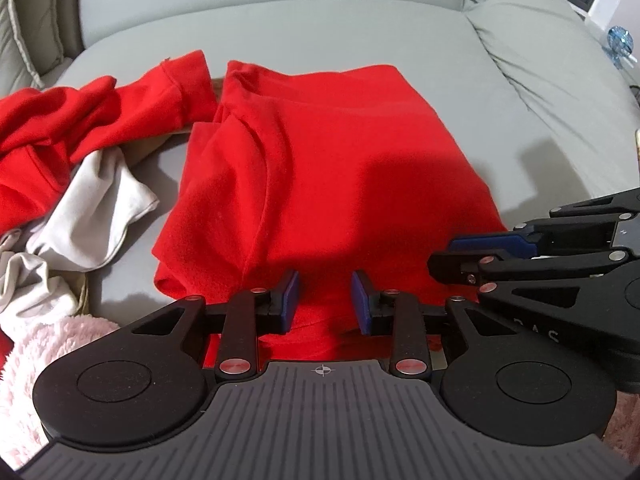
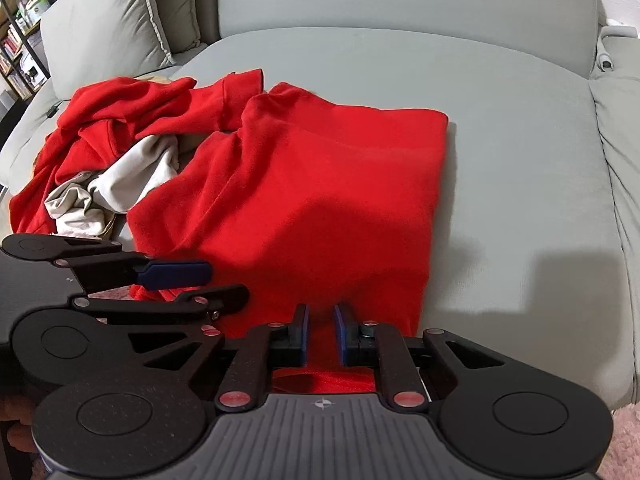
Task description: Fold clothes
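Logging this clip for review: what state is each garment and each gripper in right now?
Folded red garment: lying flat on the grey sofa seat, folded over, near edge at both grippers.
Red clothes pile: crumpled, unfolded.
White garment: crumpled, unfolded, beside the red pile.
Pink fluffy fabric: bunched at the near left.
Left gripper: open, red fabric between its fingers.
Right gripper: open, narrow gap, red fabric between its fingers.

A red garment (image 1: pixel 320 168) lies folded into a rough rectangle on the grey cushion, flat, its near edge at the fingertips of both grippers. Left of them and further off sits a loose heap: crumpled red clothes (image 1: pixel 72 120) with a pale grey piece (image 1: pixel 96 200) bunched against it.
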Motion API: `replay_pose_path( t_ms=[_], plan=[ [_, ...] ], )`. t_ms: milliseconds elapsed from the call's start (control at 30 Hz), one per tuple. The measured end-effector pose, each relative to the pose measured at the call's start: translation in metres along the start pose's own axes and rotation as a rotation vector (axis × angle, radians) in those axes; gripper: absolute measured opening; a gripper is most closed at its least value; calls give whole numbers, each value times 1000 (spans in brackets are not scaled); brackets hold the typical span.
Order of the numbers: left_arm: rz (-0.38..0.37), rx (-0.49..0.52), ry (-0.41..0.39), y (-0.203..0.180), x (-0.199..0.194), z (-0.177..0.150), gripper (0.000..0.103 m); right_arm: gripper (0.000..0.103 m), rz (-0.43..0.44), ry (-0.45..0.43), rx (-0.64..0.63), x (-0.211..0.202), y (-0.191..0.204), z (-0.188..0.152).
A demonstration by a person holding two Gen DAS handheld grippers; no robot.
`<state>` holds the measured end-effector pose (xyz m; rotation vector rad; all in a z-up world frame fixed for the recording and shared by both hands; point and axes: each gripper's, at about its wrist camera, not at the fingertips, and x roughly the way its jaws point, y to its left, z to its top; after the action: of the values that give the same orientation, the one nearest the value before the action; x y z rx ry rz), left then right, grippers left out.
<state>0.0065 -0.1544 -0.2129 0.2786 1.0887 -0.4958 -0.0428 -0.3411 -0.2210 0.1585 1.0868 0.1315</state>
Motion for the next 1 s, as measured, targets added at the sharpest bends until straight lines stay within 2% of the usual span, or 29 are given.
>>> replay_pose_path(
  t_ms=[100, 433, 500, 633, 833, 1000],
  plan=[
    [3, -1, -2, 0, -1, -2, 35, 11, -19, 10, -5, -2, -1, -3],
    [30, -4, 20, 1, -11, -10, 37, 11, -29, 44, 51, -15, -6, -11],
    [39, -3, 28, 1, -14, -13, 37, 13, -36, 50, 59, -20, -6, -12],
    [40, -28, 31, 5, -22, -19, 38, 23, -43, 31, 84, -33, -9, -16],
    [22, -78, -17, 12, -34, -22, 38, 25, -26, -13, 124, -44, -16, -16],
    [20, -77, -14, 10, -34, -21, 39, 27, -4, -28, 129, -46, -16, -16]
  ],
)
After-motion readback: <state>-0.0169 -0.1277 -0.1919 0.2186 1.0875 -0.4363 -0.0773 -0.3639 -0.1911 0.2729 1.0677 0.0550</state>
